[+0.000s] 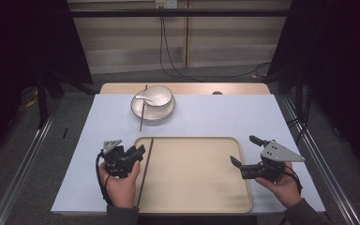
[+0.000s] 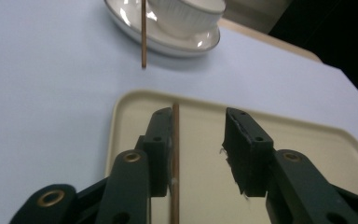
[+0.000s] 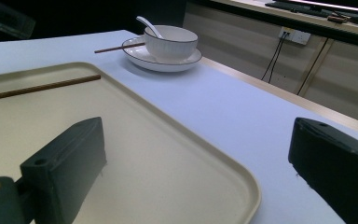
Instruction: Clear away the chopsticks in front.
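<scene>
A beige tray [image 1: 197, 173] [image 2: 121, 107] [image 3: 135, 140] lies at the table's front. One brown chopstick [image 1: 146, 168] [image 2: 175, 140] [image 3: 42, 87] lies lengthwise on the tray's left part. My left gripper [image 1: 139, 152] [image 2: 199, 121] is open around it, with the stick against the inner face of its left jaw. A second chopstick [image 1: 143, 110] [image 2: 143, 32] [image 3: 119, 47] leans on a white plate [image 1: 154, 115] [image 2: 168, 46] [image 3: 140, 58] farther back. The plate holds a white bowl [image 1: 157, 96] [image 2: 186, 16] [image 3: 170, 44] with a white spoon [image 1: 145, 98] [image 3: 147, 24] in it. My right gripper [image 1: 243, 150] [image 3: 198, 140] is open over the tray's right rim, holding nothing.
The table [image 1: 215, 117] has a pale blue top with a wooden strip along its far edge. Cables [image 1: 168, 56] run over the floor behind it. Metal rails [image 1: 23, 164] flank both sides.
</scene>
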`<state>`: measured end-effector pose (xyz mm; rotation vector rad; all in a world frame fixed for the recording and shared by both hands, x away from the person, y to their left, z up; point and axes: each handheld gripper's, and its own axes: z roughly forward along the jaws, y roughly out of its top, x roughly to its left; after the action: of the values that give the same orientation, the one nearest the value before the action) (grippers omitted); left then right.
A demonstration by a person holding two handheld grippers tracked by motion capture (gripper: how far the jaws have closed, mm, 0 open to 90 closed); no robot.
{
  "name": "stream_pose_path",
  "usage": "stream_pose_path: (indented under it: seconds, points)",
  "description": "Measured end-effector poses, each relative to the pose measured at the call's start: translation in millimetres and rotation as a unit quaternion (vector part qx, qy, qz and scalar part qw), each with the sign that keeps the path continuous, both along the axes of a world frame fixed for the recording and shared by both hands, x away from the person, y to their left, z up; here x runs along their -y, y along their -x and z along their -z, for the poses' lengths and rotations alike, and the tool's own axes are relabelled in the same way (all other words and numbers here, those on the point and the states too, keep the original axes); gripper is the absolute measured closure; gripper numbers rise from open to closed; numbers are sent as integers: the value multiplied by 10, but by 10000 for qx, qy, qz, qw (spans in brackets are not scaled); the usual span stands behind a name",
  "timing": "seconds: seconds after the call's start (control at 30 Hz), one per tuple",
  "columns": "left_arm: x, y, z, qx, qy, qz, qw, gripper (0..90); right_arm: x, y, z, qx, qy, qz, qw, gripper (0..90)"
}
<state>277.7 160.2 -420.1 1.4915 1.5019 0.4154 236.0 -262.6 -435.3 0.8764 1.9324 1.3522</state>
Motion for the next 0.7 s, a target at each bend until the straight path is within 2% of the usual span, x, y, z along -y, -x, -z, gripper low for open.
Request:
stream_pose_path:
  seconds: [0.13,0.2,0.37,0.5,0.57,0.7]
  points:
    - [-44,-184,-84,93,21,-8,10000,595,5,-1,-1,22,16,23,10000,36]
    - [-60,-273,-101,108,139,-9,9998,575,9,-2,-2,35,15,14,10000,36]
    - [-90,-517,-66,136,98,-1,9999,521,9,-1,-3,24,-16,11,10000,36]
    - [-100,-685,-36,298,-47,37,9995,428,10,-4,-1,35,6,3,10000,36]
    - [-99,-774,-26,365,-167,35,9992,409,8,-4,0,26,-6,11,10000,36]
    - [-89,-966,3,487,-504,101,9975,331,9,-1,-1,25,30,14,10000,36]
